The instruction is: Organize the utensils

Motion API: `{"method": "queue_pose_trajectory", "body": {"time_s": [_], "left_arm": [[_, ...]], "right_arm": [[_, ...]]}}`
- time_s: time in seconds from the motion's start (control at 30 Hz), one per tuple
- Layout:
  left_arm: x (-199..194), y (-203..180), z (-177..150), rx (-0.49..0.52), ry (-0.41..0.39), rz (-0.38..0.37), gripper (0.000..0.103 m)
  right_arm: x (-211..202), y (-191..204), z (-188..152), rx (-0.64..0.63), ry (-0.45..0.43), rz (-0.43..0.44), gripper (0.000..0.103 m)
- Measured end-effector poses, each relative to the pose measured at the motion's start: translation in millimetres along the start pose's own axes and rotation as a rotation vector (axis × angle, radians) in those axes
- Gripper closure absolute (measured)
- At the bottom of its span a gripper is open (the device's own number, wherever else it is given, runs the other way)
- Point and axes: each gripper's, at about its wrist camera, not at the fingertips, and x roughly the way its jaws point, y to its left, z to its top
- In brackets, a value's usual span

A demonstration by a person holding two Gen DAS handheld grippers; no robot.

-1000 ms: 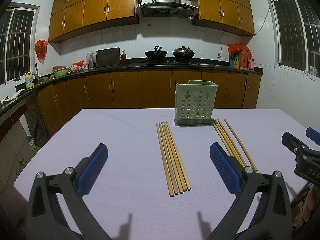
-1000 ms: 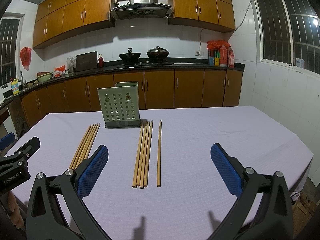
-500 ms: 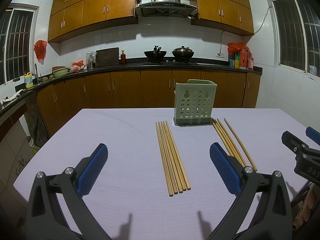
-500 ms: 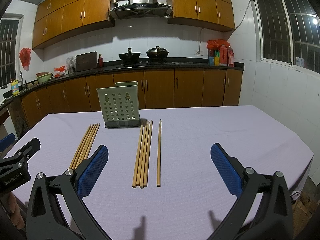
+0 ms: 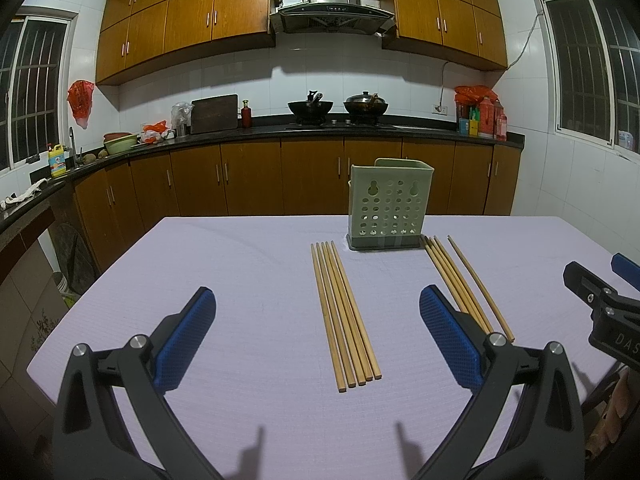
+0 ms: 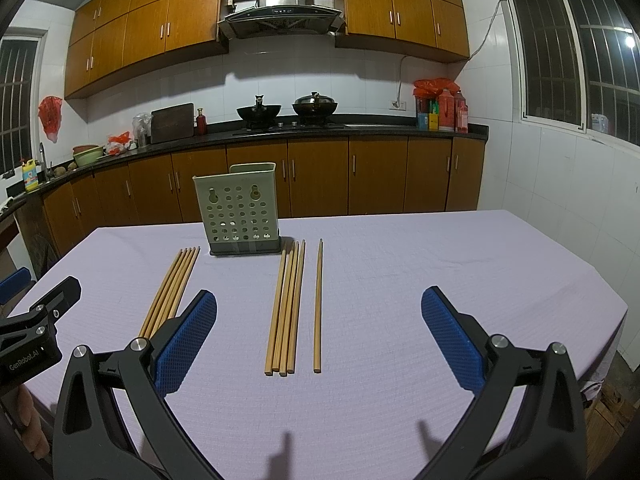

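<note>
A pale green perforated utensil holder (image 5: 390, 207) stands upright on the table covered in a lilac cloth (image 5: 248, 280); it also shows in the right wrist view (image 6: 240, 209). Two bundles of wooden chopsticks lie flat in front of it: the left bundle (image 5: 345, 314) (image 6: 170, 290) and the right bundle (image 5: 460, 284) (image 6: 290, 306), with one chopstick (image 6: 318, 306) slightly apart. My left gripper (image 5: 316, 338) is open above the table, astride the left bundle. My right gripper (image 6: 318, 340) is open, astride the right bundle. Both are empty.
The table's near edge and left edge (image 5: 80, 308) drop to the floor. Its right edge (image 6: 600, 280) is close to a white tiled wall. Kitchen counters with woks (image 5: 310, 107) run behind the table.
Almost nothing: both grippers stay open and hover in place, with a very slight drift of the views.
</note>
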Motion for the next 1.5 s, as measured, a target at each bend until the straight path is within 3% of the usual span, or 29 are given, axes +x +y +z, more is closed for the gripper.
{"method": "queue_pose_trajectory", "body": {"time_s": [0.6, 0.9, 0.97, 1.03, 1.13, 1.33, 1.5], "left_arm": [[7.2, 0.5, -2.6, -0.009, 0.02, 0.012, 0.004], [54.1, 20.6, -4.8, -0.058, 0.15, 0.035, 0.004], [68.5, 26.3, -4.6, -0.066, 0.179, 0.026, 0.005], [86.8, 27.5, -3.7, -0.055, 0.218, 0.013, 0.021], [110.5, 24.8, -5.3, -0.024, 0.286, -0.005, 0.037], [142.6, 15.1, -15.3, -0.013, 0.403, -0.067, 0.056], [159.6, 11.4, -24.8, -0.014, 0.475, -0.087, 0.066]], "right_arm": [[5.1, 0.2, -2.7, 0.002, 0.019, 0.005, 0.002], [49.9, -16.0, -7.6, 0.058, 0.186, -0.006, 0.002], [68.2, -22.9, -8.3, 0.083, 0.24, 0.0, 0.008], [86.1, -27.2, -9.1, 0.099, 0.296, 0.012, 0.032], [114.0, -30.9, -13.1, 0.138, 0.382, 0.039, 0.049], [142.1, -23.3, -19.9, 0.104, 0.459, 0.066, 0.063], [153.0, -22.5, -27.1, 0.085, 0.5, 0.07, 0.068]]}}
